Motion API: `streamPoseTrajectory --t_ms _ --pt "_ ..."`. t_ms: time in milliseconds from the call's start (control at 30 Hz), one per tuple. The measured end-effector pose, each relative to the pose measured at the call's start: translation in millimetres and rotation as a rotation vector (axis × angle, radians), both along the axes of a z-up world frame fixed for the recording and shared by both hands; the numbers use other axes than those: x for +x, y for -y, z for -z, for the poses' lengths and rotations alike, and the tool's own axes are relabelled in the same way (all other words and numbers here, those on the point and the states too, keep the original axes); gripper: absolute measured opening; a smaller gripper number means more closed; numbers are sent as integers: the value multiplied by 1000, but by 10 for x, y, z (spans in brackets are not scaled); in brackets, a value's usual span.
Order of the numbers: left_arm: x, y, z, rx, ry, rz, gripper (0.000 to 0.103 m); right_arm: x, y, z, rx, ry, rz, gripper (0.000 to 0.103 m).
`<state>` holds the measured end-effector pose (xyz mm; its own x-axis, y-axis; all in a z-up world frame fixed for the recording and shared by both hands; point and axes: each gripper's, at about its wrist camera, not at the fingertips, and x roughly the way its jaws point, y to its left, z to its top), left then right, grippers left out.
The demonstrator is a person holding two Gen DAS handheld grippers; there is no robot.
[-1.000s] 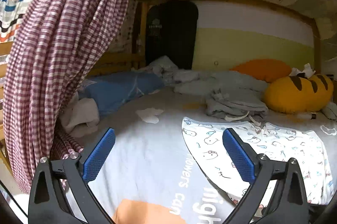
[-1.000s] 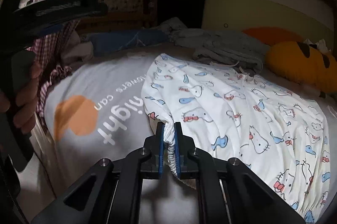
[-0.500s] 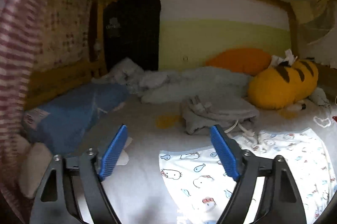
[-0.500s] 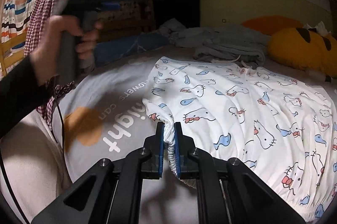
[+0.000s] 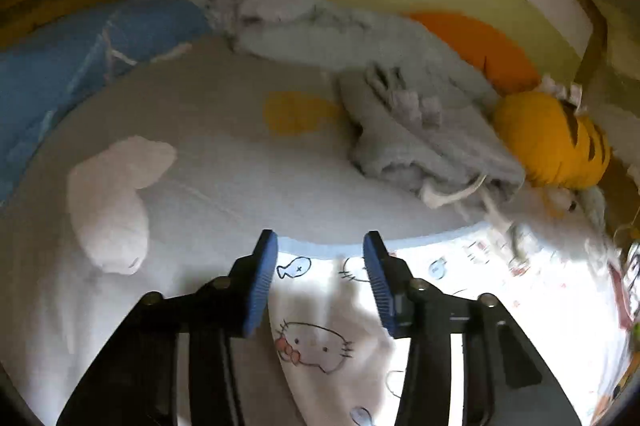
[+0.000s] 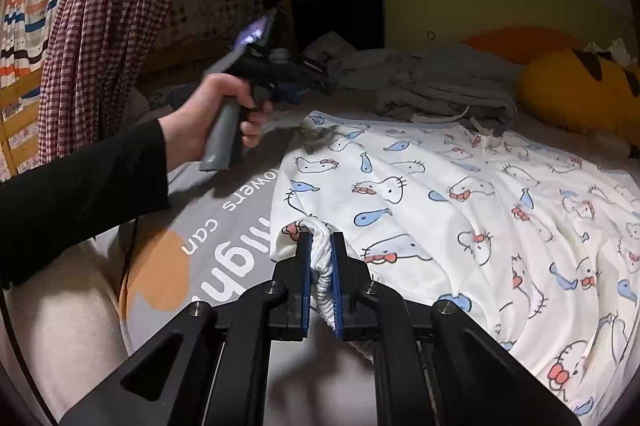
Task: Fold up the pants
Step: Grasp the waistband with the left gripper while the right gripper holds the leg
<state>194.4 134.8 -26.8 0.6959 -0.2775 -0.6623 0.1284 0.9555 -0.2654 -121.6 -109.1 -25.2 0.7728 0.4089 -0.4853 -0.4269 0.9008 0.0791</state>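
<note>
Right tongs clamped on pants waistband, left tongs apart.

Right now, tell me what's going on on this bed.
A person is working on folding the white cartoon-print pants spread on the bed, a handheld gripper in each hand. The right gripper is shut on a bunched white edge at the pants' near corner. The left gripper, its handle in the left hand, is over the far corner; its jaws have just been closing but stand apart, with fabric below and nothing pinched. A grey garment and yellow plush lie behind.
</note>
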Motion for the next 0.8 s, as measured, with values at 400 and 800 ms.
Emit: streamPoseTrajectory --t_ms 400,800 --pt "159 -36 224 48 -71 -9 37 -56 32 120 -11 -15 -40 8" --pt "54 190 31 169 64 26 4 -96 79 97 1 -17 -18 8"
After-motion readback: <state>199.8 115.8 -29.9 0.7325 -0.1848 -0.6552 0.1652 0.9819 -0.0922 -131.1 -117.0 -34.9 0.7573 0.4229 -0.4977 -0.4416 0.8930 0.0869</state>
